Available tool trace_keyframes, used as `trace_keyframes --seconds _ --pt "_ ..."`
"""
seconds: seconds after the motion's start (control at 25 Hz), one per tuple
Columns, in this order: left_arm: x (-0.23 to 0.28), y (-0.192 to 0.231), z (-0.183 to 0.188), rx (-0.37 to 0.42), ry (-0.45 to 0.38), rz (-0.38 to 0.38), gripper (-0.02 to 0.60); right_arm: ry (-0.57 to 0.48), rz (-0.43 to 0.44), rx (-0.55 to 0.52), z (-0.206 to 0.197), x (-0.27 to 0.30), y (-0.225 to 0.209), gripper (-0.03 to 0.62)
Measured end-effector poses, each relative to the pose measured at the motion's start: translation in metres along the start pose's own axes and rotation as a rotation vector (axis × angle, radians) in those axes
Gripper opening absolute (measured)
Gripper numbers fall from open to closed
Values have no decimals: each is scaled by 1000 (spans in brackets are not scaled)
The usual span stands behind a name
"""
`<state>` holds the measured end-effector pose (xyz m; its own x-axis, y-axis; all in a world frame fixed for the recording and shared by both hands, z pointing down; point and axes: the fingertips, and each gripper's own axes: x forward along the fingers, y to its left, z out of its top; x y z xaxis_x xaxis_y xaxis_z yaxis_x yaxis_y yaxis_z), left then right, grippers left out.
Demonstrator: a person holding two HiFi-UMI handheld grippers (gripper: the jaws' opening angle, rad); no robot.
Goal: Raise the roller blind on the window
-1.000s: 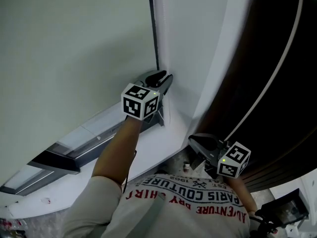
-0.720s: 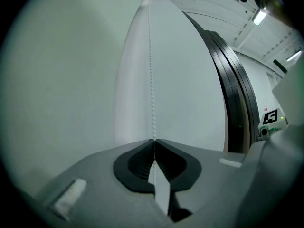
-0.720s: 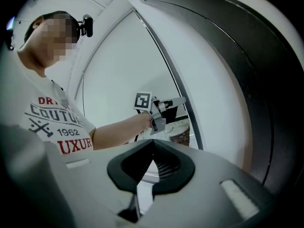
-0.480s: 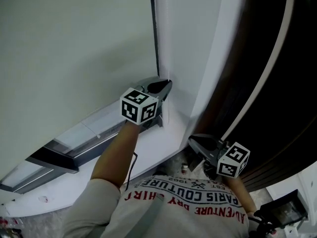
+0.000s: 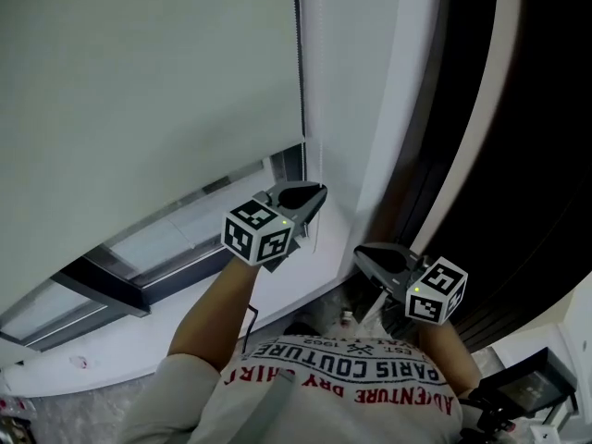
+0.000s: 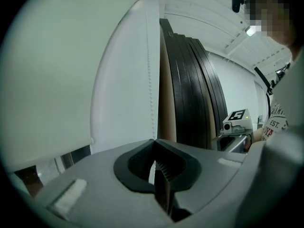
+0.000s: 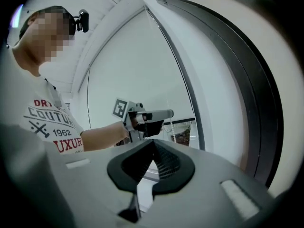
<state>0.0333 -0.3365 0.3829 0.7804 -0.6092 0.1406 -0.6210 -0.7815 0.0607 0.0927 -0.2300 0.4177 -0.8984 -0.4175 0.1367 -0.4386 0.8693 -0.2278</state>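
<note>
A: Where is the pale white fabric roller blind [image 5: 139, 100]?
B: Over most of the window glass [image 5: 176, 234]; only a strip shows below. It seems light and soft. Better to take the thin beaded chain [image 5: 301, 72] at its right edge, though it may slip.
A: The grippers?
B: The left gripper [image 5: 313, 194], arm stretched forward, pinches that chain. The right gripper [image 5: 363, 253] is pressed together, empty, low by the person's white shirt [image 5: 351, 373]

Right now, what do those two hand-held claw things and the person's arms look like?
The left gripper and right gripper are each a grey beak-shaped shell with black ribbed pads, carrying a white cube with black square markers and a green light. The person wears a white short-sleeved T-shirt with red and dark lettering.
</note>
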Motion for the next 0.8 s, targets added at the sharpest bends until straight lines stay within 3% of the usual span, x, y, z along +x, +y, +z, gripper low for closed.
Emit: trace_keyframes --seconds 0.24,0.4,0.56,0.8 --pt "-28 -34 -2 -18 -7 -95 5 -43 44 -58 51 7 12 -2" --pt "-45 -32 -6 -11 10 -146 5 -39 72 -150 104 43 21 99" --pt "-53 -47 -6 -21 25 -185 5 -58 98 -206 149 63 38 110" --pt "-54 -61 -8 39 96 -233 5 -52 104 -230 181 80 51 106"
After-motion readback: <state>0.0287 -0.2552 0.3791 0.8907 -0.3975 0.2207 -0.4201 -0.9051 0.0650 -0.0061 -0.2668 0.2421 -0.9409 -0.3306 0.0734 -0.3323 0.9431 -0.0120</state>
